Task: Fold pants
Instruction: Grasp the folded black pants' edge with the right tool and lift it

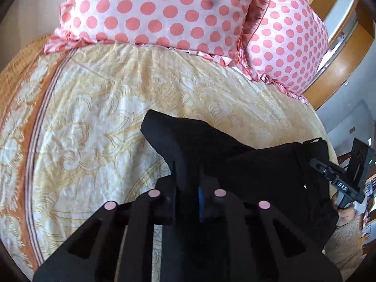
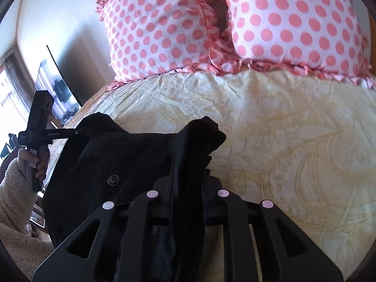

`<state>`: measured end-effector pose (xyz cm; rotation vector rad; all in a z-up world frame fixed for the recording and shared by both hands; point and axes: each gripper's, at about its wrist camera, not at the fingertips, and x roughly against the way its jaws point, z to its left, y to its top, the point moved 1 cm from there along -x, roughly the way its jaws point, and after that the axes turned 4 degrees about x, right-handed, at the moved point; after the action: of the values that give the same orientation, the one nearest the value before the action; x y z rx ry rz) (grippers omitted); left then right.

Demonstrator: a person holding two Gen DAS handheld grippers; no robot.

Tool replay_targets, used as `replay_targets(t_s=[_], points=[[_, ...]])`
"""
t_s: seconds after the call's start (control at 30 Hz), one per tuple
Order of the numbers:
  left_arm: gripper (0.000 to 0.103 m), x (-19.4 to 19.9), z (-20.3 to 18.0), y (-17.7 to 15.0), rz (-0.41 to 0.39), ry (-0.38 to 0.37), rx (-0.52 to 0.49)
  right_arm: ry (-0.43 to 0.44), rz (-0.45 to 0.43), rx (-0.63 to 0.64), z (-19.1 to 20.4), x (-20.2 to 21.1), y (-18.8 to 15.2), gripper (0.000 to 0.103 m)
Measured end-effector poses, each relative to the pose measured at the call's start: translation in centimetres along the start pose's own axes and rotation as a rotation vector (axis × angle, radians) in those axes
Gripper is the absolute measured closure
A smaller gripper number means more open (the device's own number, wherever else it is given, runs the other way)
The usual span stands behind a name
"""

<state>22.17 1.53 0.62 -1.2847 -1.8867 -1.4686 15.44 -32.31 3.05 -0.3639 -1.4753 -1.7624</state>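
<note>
A: Left wrist view first. What's the left gripper (image 1: 186, 178) doing?

B: Its fingers are pinching together on black fabric, a raised fold of the pants (image 1: 246, 164). Cloth is sitting right between the pads; the blue pad (image 1: 200, 199) is showing against it.

A: Where are the pants lying?

B: On the cream patterned bedspread (image 1: 105, 117), low and right in this view, near the bed's right edge. The bunch is stretching from the peak by the fingers out to the right, so the long axis is running roughly left-right across the frame. Exact leg direction, I can't tell; it's all one dark mass.

A: Anything else there?

B: The right gripper (image 1: 338, 181) is showing at the far right, at the pants' edge. Two polka-dot pillows (image 1: 152, 16) are leaning at the head of the bed, well apart from the pants.

A: Right wrist view?

B: The right gripper (image 2: 188, 174) is clamping on a ridge of the pants (image 2: 112, 164); fabric is poking up past the fingertips to a point. The rest is spreading left and downward, a round button (image 2: 113, 179) facing up. Long axis is again running sideways, toward the left gripper.

A: Is the left gripper visible?

B: Yes, the left gripper (image 2: 77, 132) is reaching in at the cloth's left top edge, held by a hand (image 2: 35, 162) in a fuzzy beige sleeve (image 2: 14, 199). The pillows (image 2: 282, 23) are sitting beyond, the bedspread (image 2: 282, 129) lying bare to the right.
</note>
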Motion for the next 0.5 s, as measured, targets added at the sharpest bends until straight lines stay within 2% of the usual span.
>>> replay_targets(t_s=[0.13,0.27,0.43,0.5], points=[[0.094,1.1,-0.7,1.7,-0.027,0.001,0.0,-0.018,0.006,0.029,0.7,0.4,1.8,0.088],[0.094,1.4,-1.7,5.1,-0.087,0.02,-0.025,-0.064,-0.035,0.074,1.3,0.3,5.2,0.088],[0.094,-1.2,-2.8,11.2,-0.187,0.107,-0.054,-0.122,-0.115,0.083,-0.5,-2.2,10.8,0.089],[0.094,-2.6,-2.6,13.3,-0.208,0.12,-0.042,-0.121,-0.144,0.06,-2.3,-4.0,12.5,0.089]])
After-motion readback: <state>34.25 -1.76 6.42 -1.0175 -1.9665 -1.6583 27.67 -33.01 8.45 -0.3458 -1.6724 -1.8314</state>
